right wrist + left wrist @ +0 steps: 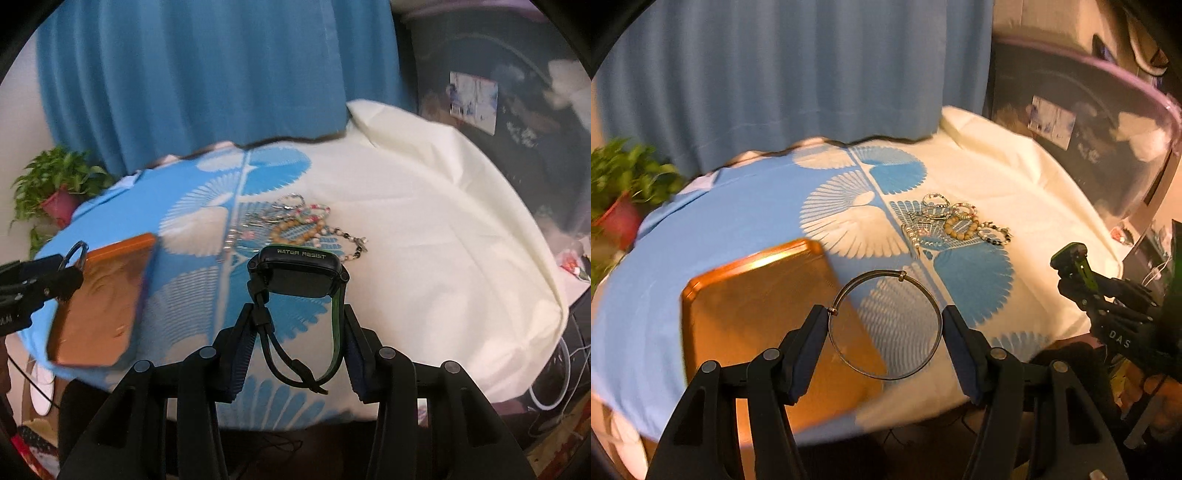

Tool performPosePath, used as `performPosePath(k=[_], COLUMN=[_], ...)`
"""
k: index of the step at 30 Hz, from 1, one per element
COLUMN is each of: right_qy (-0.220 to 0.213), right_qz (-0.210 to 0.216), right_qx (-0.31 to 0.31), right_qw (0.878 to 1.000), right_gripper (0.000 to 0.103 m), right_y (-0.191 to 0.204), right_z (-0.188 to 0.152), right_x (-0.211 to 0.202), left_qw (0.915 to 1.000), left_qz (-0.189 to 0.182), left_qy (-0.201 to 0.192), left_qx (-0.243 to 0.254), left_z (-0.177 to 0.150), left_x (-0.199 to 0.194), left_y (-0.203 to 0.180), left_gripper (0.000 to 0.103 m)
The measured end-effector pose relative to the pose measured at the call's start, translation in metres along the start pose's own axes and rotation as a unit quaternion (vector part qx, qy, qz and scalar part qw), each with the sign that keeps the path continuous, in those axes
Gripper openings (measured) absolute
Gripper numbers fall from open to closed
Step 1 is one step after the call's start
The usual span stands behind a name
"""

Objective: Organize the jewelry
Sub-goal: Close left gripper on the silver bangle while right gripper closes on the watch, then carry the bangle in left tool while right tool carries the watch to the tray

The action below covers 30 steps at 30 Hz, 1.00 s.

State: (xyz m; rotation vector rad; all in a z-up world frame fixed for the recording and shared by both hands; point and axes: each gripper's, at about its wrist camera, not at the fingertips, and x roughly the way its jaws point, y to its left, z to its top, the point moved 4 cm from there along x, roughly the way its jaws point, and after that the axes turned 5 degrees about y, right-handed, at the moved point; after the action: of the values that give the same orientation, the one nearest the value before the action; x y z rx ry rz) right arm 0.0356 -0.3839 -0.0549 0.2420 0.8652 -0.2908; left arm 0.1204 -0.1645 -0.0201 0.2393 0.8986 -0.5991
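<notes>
Left gripper (pixel 885 325) clamped on a metal bangle (pixel 884 325), right gripper (pixel 299 332) on a black watch (pixel 299 275), above the near tablecloth (pixel 424 240).

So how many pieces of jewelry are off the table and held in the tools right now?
2. A thin metal bangle sits clamped across the left tool, above the orange tray. A black-and-green watch is held in the right tool. The rest stay piled on the cloth.
</notes>
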Motion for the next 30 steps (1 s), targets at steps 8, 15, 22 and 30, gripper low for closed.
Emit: performPosePath(k=[8,15,22,30], right_qy=[-0.007,-0.011,-0.012,0.001], right_qz=[0.031,0.055,0.064,0.064], right_qx=[-0.043,-0.077,-0.093,-0.097], right_qw=[0.999,0.995,0.994,0.993], right_gripper=[0.045,0.045,0.045,0.045], right_y=[0.042,0.073,0.086,0.087], right_z=[-0.047,-0.079,-0.094,-0.095], right_x=[-0.062,-0.096,-0.113,-0.108], left_qw=[0.9985,0.9976,0.9967,0.9963], left_qz=[0.015,0.022,0.023,0.024], left_qy=[-0.039,-0.051,-0.063,-0.066], left_qx=[-0.035,-0.041,-0.045,-0.049], left_z=[-0.066,-0.099,-0.110,-0.112], left_x=[-0.076,-0.102,-0.116,-0.119], left_y=[0.014,0.012,0.009,0.012], left_gripper=[0.059,0.059,0.059,0.059])
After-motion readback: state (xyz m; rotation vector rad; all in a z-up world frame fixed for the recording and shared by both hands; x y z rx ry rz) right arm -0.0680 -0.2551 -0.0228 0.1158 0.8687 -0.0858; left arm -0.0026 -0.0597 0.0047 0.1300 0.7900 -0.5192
